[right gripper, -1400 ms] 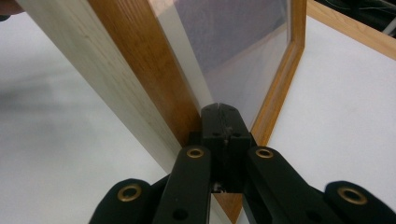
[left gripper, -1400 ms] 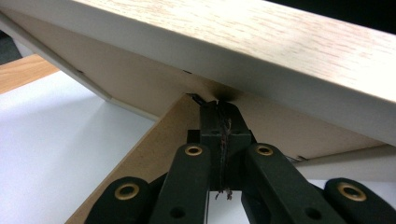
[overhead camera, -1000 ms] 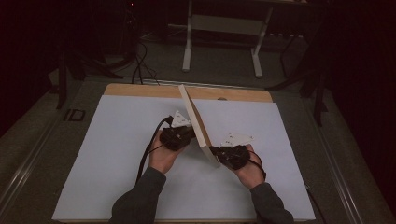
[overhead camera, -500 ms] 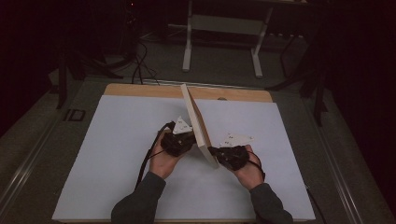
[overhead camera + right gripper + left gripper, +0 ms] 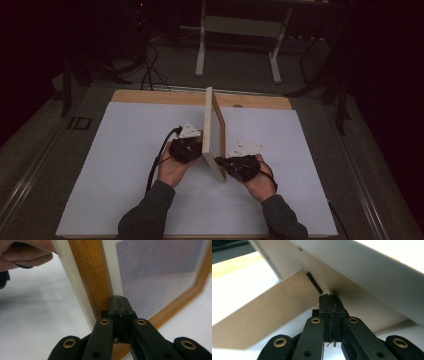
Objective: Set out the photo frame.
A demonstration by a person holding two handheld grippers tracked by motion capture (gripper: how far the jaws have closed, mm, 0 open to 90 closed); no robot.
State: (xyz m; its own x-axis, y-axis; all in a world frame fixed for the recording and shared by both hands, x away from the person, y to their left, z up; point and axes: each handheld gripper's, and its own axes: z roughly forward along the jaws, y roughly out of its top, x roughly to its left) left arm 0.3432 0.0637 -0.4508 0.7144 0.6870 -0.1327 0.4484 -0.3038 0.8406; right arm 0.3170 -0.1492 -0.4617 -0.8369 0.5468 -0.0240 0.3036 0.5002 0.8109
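A wooden picture frame (image 5: pixel 214 135) stands on its edge in the middle of the white table cover, seen almost edge-on. My left gripper (image 5: pixel 199 147) is shut, its tips (image 5: pixel 329 296) against the frame's pale back (image 5: pixel 362 277), beside the brown fold-out stand flap (image 5: pixel 269 315). My right gripper (image 5: pixel 221 161) is shut too, its tips (image 5: pixel 117 298) touching the golden wood border (image 5: pixel 92 277) on the glass side. Nothing is between either pair of jaws. The frame sits between the two grippers.
The white cover (image 5: pixel 125 165) lies on a wooden tabletop whose far strip (image 5: pixel 150 96) shows. Beyond the table stand a white-legged stand (image 5: pixel 240 30) and floor cables (image 5: pixel 150 65). The other hand's fingers (image 5: pixel 27 253) show past the frame.
The frame has swung from a diagonal to run nearly straight away from me and stands more upright. Both hands have stayed close to it.
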